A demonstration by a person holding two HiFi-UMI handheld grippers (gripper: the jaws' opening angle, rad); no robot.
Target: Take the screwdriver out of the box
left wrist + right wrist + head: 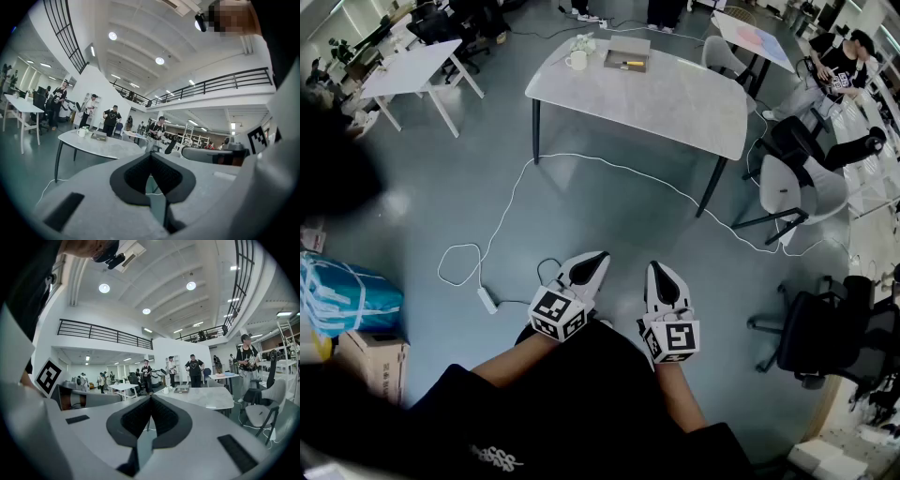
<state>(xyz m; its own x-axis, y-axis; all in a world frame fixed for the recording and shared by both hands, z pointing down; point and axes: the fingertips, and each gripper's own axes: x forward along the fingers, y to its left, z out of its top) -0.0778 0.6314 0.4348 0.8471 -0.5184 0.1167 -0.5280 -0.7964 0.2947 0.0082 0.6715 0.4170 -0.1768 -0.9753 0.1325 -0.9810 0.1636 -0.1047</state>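
Note:
A shallow grey box (626, 53) sits at the far edge of the pale table (675, 103), with a yellow-handled screwdriver (630, 63) lying in it and a white mug (577, 60) beside it. My left gripper (597, 258) and right gripper (657, 269) are held close to my body, far short of the table, pointing towards it. Both are shut with nothing between their jaws. The left gripper view shows the shut left gripper (151, 153), with the box (99, 136) far off. In the right gripper view, past the shut right gripper (151, 397), the box (182, 390) is small and distant.
A white cable (581, 164) loops over the floor to a power strip (487, 300). Office chairs (787, 187) stand right of the table, another (820, 337) nearer me. Cardboard boxes and a blue bag (347, 295) lie at left. Several people stand beyond the table.

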